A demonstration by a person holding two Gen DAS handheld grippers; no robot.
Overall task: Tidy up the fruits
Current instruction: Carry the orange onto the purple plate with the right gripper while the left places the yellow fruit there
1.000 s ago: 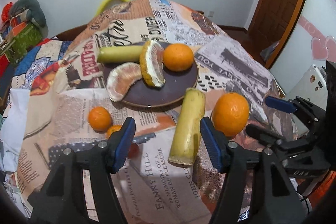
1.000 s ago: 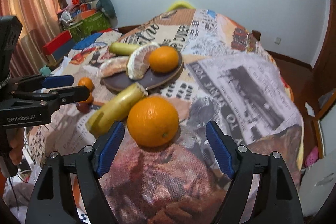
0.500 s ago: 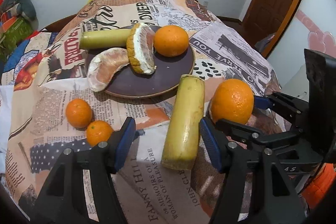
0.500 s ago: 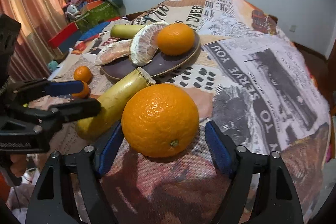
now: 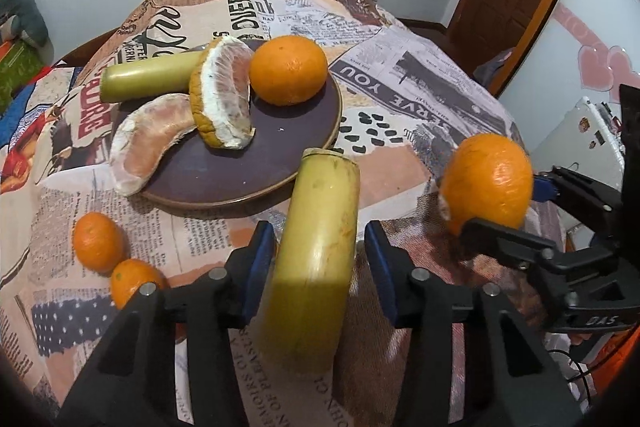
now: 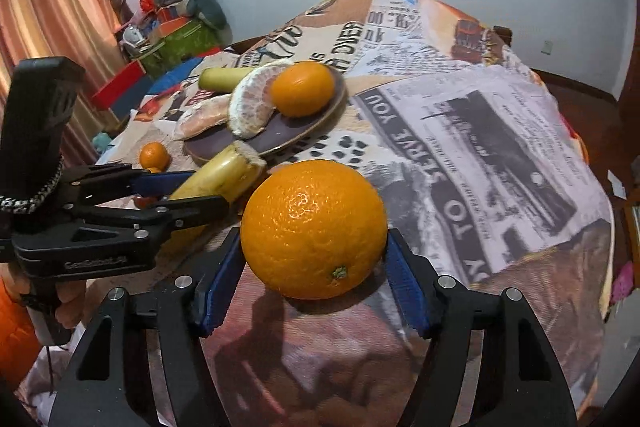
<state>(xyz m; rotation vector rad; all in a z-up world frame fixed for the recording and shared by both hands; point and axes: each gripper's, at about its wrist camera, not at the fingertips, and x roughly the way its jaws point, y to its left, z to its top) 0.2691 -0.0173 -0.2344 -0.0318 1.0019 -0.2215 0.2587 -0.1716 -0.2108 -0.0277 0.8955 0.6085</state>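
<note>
Left wrist view: left gripper (image 5: 320, 263) straddling the near half of a banana piece (image 5: 316, 255), blue pads close on either side with thin gaps showing, so narrowed but apparently not yet clamped; contact hard to judge through the blur. Far cut end of the banana piece touching the near rim of the plate (image 5: 308, 163). On the plate: an orange (image 5: 288, 69), a peeled wedge (image 5: 224, 95), a paler wedge (image 5: 148, 143) hanging over the left rim, another banana piece (image 5: 148, 77) at the far-left rim. Two small oranges (image 5: 98, 241) near the tablecloth's (image 5: 400, 83) left edge.

Right wrist view: right gripper (image 6: 314, 277) set around the big orange (image 6: 314, 229), pads at or almost at its sides, fruit resting on the tablecloth toward the near edge.

Step in hand, likely: grasping both loose fruits. Next: close fully, lift, carry to the bare middle of the plate.
</note>
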